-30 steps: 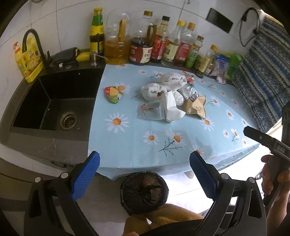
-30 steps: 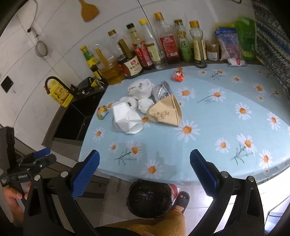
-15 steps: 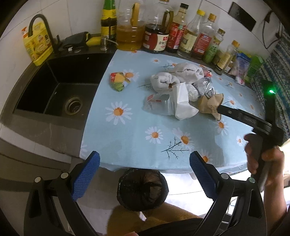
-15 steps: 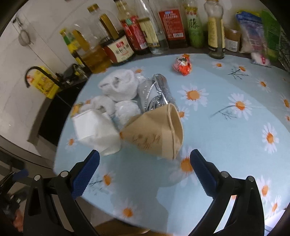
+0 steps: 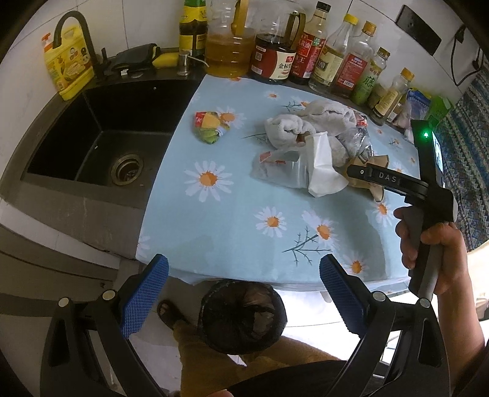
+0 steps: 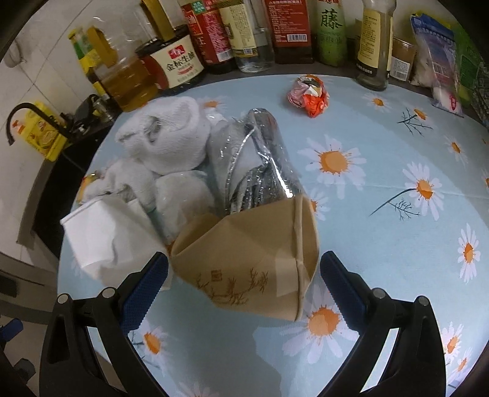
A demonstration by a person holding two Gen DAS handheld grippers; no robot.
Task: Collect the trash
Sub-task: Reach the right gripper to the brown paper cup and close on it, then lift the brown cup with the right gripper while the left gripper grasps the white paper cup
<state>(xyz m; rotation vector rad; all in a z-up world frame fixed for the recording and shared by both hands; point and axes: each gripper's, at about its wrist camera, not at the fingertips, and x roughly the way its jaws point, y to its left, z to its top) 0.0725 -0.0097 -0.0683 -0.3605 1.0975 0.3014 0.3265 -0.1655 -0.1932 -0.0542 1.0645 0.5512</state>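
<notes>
Two paper cups: brown (image 6: 253, 259), white (image 6: 91, 235); right gripper (image 6: 244, 274) open.

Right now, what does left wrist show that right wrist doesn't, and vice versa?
Left wrist only: the sink, the bin below the table edge, the right hand on its handle, and the open left gripper off the table.
Right wrist only: the open right gripper straddling the brown cup.
Both: the white cup, the towels, the bottles.
</notes>
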